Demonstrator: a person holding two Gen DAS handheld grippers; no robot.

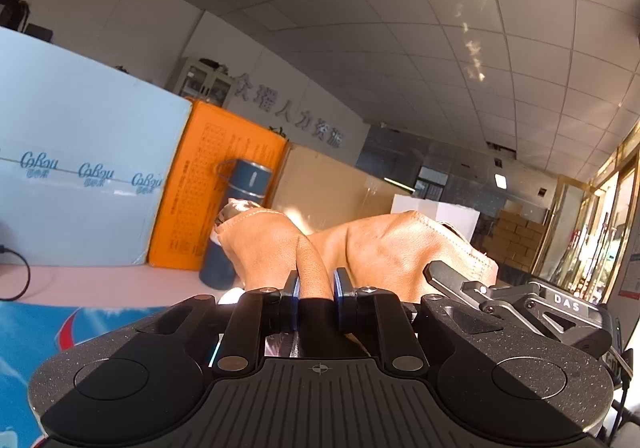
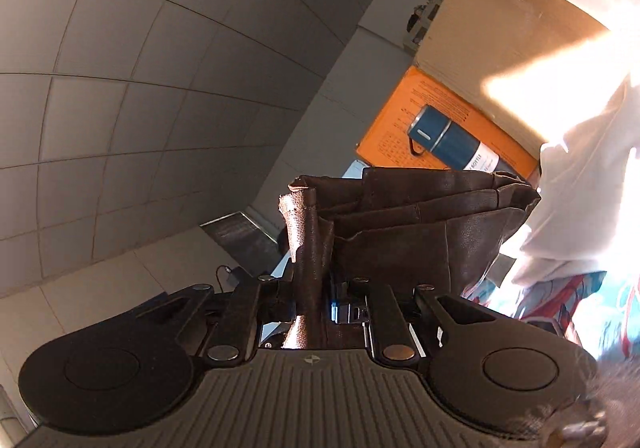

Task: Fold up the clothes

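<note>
Both grippers clamp the tan leather garment (image 1: 384,248) off the table, raised toward the ceiling, probably to let it hang straight before folding. Left gripper (image 1: 316,288) pinches a ridge; right gripper (image 2: 314,288) pinches an edge. Blue flask (image 1: 240,204) stands far left.

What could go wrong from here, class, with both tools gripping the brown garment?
1. The left tool pinches only a narrow ridge of the brown garment; it may slip out.
2. The right tool also holds just an edge, so the sagging bulk may tug free.
3. The blue flask stands close; swinging fabric might topple it.
</note>
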